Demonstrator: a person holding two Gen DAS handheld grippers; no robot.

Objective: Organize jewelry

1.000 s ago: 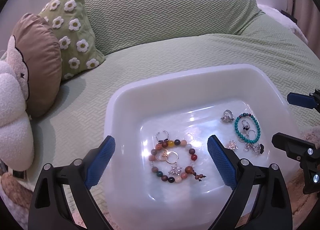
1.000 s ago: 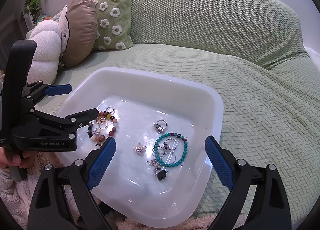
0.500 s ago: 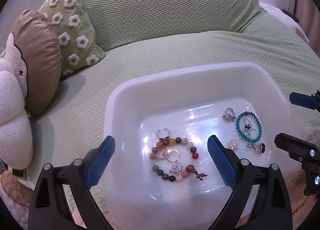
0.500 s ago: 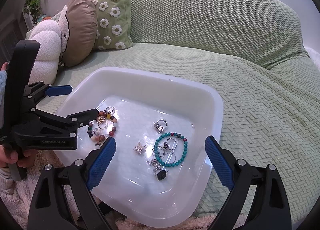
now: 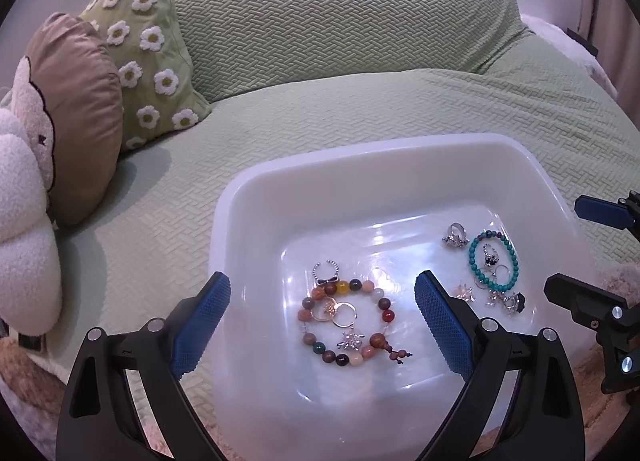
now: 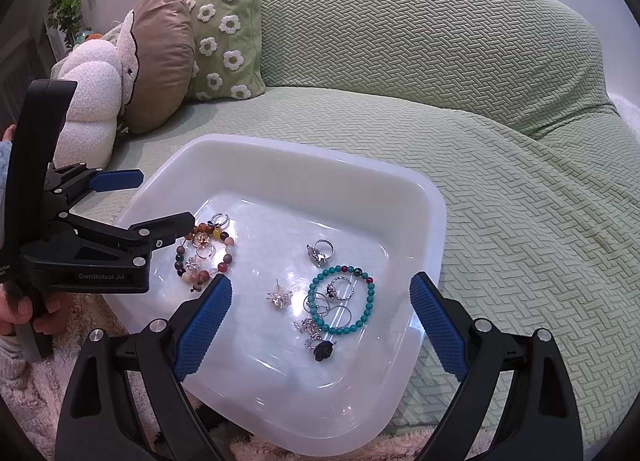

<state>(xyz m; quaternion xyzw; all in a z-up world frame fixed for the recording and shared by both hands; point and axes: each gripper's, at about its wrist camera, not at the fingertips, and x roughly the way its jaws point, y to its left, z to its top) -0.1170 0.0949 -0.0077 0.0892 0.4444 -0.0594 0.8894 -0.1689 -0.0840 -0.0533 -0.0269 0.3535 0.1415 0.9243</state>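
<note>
Right now a white plastic tray (image 5: 256,197) (image 6: 432,205) sits on a green textured sofa (image 5: 340,41) (image 6: 500,141), with all the jewelry inside it in two loose groups.

Toward the left gripper's side lies a multicolored bead bracelet (image 5: 346,321) (image 6: 204,257), flat on the tray floor, its little tassel of wooden beads (image 5: 398,355) pointing toward the tray's near right corner in the left wrist view. Gold rings (image 5: 338,311) and a silver star charm (image 5: 351,340) lie inside its loop, and a beaded silver ring (image 5: 326,273) touches its far edge.

Toward the other side a turquoise bead bracelet (image 5: 494,259) (image 6: 342,299) lies flat, stretched into an oval whose long axis runs from the near edge of the tray toward the far edge. Several silver rings (image 6: 326,303) overlap it, a dark flower piece (image 6: 322,349) sits at its near end, and a chunky silver ring (image 5: 454,235) (image 6: 320,251) rests just beyond its far end. A spiky silver earring (image 6: 280,297) lies alone between the groups.

The left gripper (image 5: 322,321) (image 6: 160,205) hangs over the multicolored bracelet with its blue pads wide apart and nothing between them. The right gripper (image 6: 320,321) (image 5: 580,253) is likewise spread and empty above the turquoise group. How high either hovers off the tray floor is hard to judge.

A daisy-patterned pillow (image 5: 148,49) (image 6: 224,25), a brown cushion (image 5: 80,109) and a fluffy white one (image 5: 20,245) lean at the sofa's left end.
</note>
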